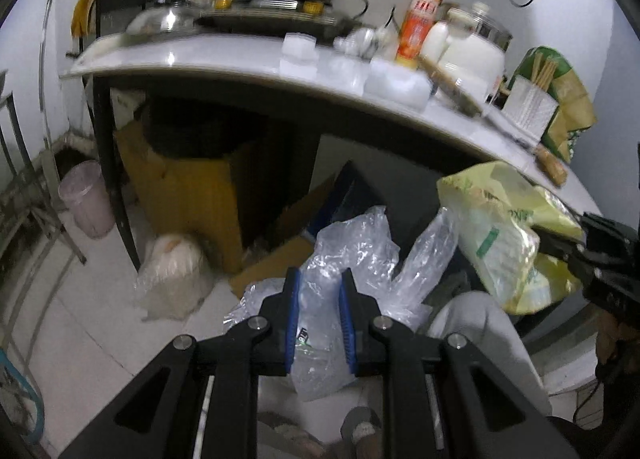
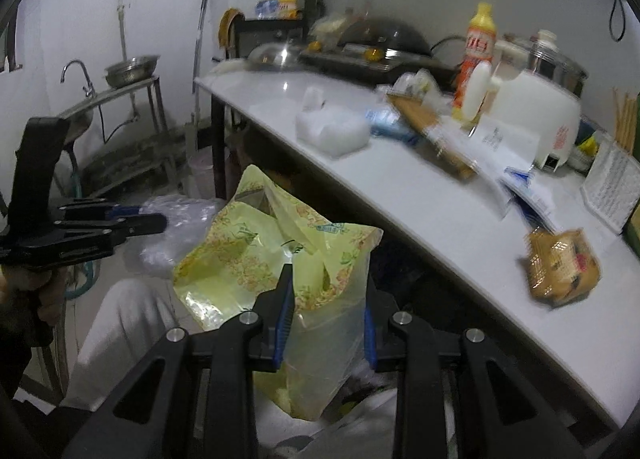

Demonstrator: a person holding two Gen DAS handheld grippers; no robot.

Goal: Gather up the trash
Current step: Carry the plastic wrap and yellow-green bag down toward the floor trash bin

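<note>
Two light, limp, slippery bags are held below the tabletop (image 2: 420, 195): clear plastic (image 1: 320, 307) pinched in the left claw (image 1: 319, 291), yellow bag (image 2: 280, 251) in the right claw (image 2: 328, 299), best gripped where bunched.

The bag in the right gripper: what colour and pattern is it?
Pale yellow-green bag with a faint floral print, translucent lower down; clearest in the right wrist view.

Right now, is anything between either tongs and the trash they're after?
No. The left tongs already clamp the clear plastic bag, and the right tongs clamp the yellow bag. No bin is visible.
</note>
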